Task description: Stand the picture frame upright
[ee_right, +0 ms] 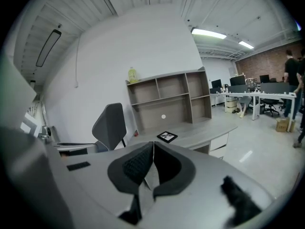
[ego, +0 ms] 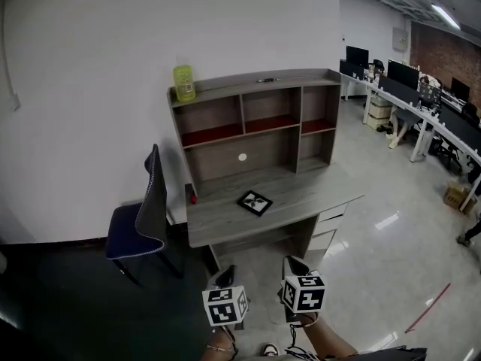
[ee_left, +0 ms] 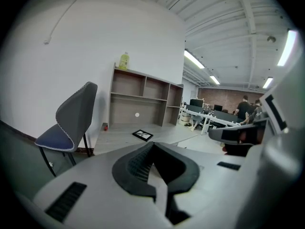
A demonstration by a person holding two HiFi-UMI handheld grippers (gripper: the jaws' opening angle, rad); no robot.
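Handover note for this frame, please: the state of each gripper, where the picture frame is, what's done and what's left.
Left gripper: jaws shut with nothing between them, held short of the desk.
Right gripper: the same, jaws shut and empty, beside the left one.
Picture frame: lying flat near the middle of the desktop, in front of the shelf unit. Neither gripper touches it.
Done: nothing yet; the frame is not upright.
Left: move up to the desk, open a gripper, lift the frame and stand it upright.
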